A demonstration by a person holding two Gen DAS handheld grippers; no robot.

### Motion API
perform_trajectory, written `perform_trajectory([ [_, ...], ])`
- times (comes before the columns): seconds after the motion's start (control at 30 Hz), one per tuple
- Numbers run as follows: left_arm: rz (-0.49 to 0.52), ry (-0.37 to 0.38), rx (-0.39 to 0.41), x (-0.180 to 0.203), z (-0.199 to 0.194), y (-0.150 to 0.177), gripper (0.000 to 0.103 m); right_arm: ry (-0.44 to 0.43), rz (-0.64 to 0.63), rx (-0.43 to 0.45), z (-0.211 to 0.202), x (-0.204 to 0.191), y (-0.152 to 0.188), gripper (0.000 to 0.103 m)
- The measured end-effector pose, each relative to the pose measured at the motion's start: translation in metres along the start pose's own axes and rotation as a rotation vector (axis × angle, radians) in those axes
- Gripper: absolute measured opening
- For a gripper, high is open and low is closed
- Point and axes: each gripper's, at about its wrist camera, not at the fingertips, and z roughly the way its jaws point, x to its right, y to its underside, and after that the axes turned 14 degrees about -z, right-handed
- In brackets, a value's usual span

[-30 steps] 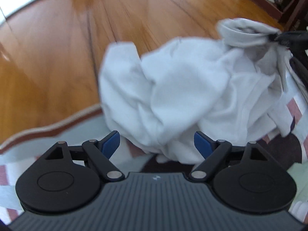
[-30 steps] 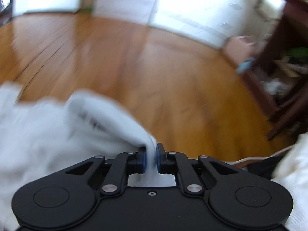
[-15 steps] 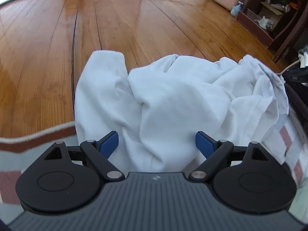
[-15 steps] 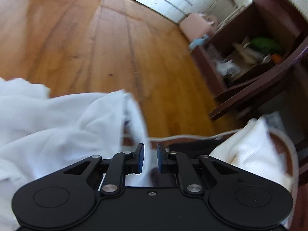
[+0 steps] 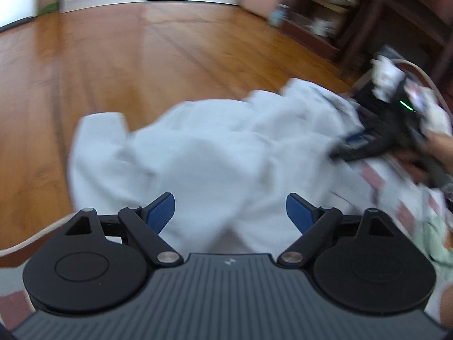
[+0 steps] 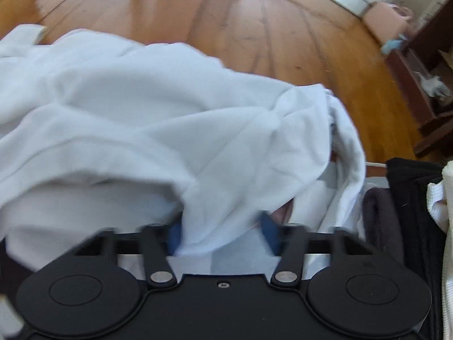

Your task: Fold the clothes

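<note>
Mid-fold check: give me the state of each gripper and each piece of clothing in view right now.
left gripper: open wide, empty, over the cloth
right gripper: jaws opening, cloth fold between them
white garment: crumpled, unfolded
dark clothing: piled at right
cream knit: at right edge
</note>
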Motion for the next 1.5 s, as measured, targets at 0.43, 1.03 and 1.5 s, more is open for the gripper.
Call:
perform_trajectory([
  [0.43,0.139,-0.030,-0.019,0.030,0.038,0.012,0.089,0.049,0.313,0.525,-0.168,0.073,-0.074,0.003],
  [1.03,-0.020,-0.489,0.515,-0.004,-0.012,-0.059,0.007,0.019,0.334,0.534,-0.116,0.055,-0.057,0.002],
  [1.5,-0.222,-0.400,0.331,-0.087,0.007,-0.286,0.100,0.422,0.225,0.696,-0.133,0.114,-0.235,0.089],
])
